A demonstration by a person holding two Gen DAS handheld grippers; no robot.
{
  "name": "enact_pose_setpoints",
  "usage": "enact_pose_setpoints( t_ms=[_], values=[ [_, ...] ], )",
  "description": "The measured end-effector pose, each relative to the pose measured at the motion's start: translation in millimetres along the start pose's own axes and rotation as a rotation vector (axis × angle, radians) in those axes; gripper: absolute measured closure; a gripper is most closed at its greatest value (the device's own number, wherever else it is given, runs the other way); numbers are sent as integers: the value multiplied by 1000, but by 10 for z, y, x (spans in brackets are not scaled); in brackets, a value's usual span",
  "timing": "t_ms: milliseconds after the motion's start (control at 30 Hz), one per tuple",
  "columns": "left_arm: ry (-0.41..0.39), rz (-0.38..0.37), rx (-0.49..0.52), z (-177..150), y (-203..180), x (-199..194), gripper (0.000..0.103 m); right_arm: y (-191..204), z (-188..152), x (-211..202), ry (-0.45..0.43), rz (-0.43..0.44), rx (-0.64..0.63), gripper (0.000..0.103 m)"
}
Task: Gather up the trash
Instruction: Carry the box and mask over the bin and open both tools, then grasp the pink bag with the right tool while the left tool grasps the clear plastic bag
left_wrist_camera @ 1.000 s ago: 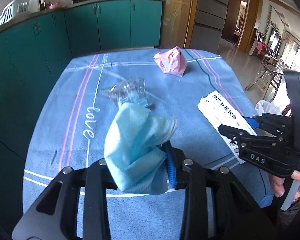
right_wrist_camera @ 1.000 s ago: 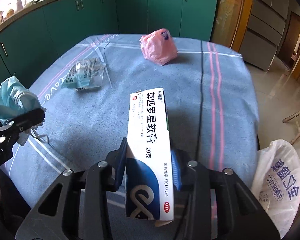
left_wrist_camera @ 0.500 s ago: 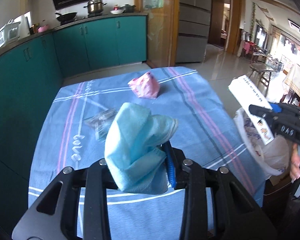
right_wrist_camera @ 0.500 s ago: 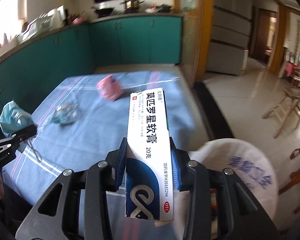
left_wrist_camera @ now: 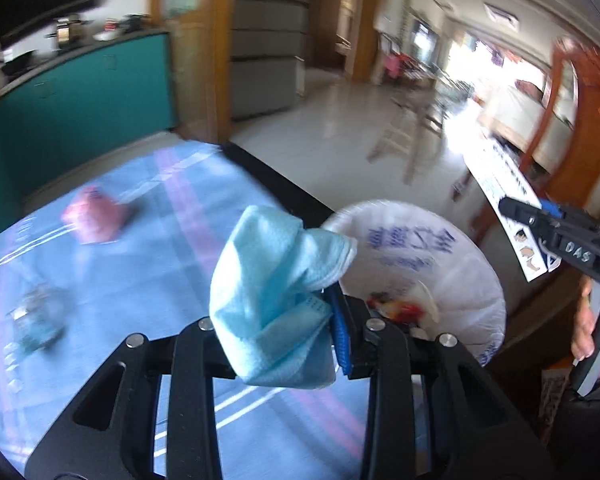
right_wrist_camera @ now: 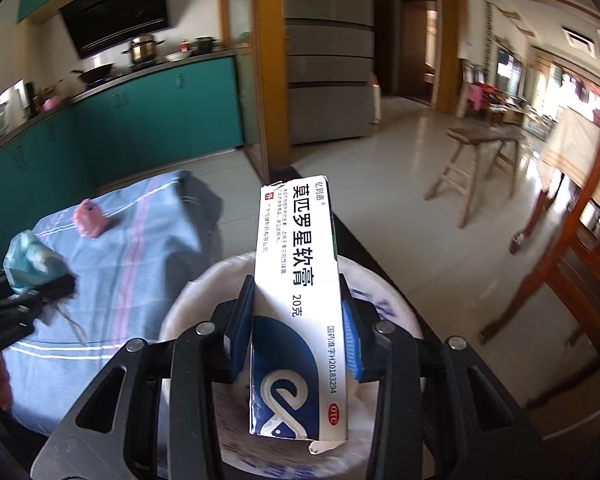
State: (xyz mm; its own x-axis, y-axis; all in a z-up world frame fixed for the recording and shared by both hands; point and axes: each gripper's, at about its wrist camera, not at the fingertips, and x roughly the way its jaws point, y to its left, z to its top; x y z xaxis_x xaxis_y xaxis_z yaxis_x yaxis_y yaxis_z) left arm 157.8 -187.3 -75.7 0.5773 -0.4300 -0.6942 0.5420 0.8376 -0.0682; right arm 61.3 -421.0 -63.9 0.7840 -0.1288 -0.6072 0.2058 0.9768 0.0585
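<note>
Trash bag (right_wrist_camera: 204,292) under right gripper (right_wrist_camera: 296,332), clamping medicine box (right_wrist_camera: 300,280)
Left gripper (left_wrist_camera: 276,320) (clenched on blue mask (left_wrist_camera: 276,276)) at 9 o'clock, both tilted down.

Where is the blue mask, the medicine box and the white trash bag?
blue mask (left_wrist_camera: 276,280): left wrist view, middle of the crumpled cloth.
medicine box (right_wrist_camera: 300,280): right wrist view, white printed face.
white trash bag (left_wrist_camera: 452,264): left wrist view, printed inner wall.

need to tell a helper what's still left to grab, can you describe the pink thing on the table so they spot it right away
Find the table under the blue striped cloth in front of the teal cabinets. Toward its far end lies a crumpled pink bag, alone on the cloth. The only other loose piece, a clear plastic wrapper, is transparent; the bag is solid pink and bunched into a lump.
</note>
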Motion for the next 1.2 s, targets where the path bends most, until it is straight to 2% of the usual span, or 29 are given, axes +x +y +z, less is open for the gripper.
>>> enact_pose_setpoints(
  t_ms=[133, 267, 333, 367, 400, 433, 500, 633, 700, 733, 767, 900, 967, 1067, 1133, 1200],
  values=[
    [49, -122, 72, 14, -495, 444, 69, -225, -118, 7, 17, -29, 43, 64],
    [74, -180, 102, 13, -736, 691, 68, -343, -205, 31, 36, -45, 63, 64],
    [85, -205, 122, 22, -799, 747, 56, -380, -226, 41, 40, -53, 70, 64],
    [79, -191, 130, 23, -820, 749, 31, -390, -233, 42, 42, -53, 74, 64],
    [61, -167, 128, 23, -812, 719, 17, -401, -237, 37, 44, -50, 76, 64],
    [29, -150, 121, 25, -785, 668, 17, -392, -242, 56, 48, -45, 73, 64],
    [16, -134, 110, 42, -699, 600, 17, -355, -240, 100, 55, -36, 65, 64],
    [-25, -41, 59, 75, -422, 429, 17, -206, -227, 214, 74, -16, 42, 64],
    [-55, 33, 22, 77, -226, 311, 15, -148, -226, 253, 80, -24, 28, 50],
    [-70, 67, 4, 65, -113, 241, 15, -117, -221, 266, 78, -33, 26, 32],
    [-88, 119, -21, 39, 48, 147, 14, -106, -214, 269, 71, -34, 28, 24],
    [-108, 319, -131, -57, 683, -114, 12, 28, -155, 347, 75, 5, 38, 22],
    [-107, 411, -229, -137, 1116, -224, 9, 174, -94, 422, 86, 29, 24, 22],
    [-39, 562, -373, -261, 1746, -214, 8, 511, 50, 535, 90, 105, -7, 20],
    [22, 615, -454, -359, 2144, -115, 8, 792, 138, 641, 95, 158, -39, 18],
    [81, 565, -514, -471, 2407, -8, 8, 1091, 218, 756, 101, 205, -79, 18]
  ],
)
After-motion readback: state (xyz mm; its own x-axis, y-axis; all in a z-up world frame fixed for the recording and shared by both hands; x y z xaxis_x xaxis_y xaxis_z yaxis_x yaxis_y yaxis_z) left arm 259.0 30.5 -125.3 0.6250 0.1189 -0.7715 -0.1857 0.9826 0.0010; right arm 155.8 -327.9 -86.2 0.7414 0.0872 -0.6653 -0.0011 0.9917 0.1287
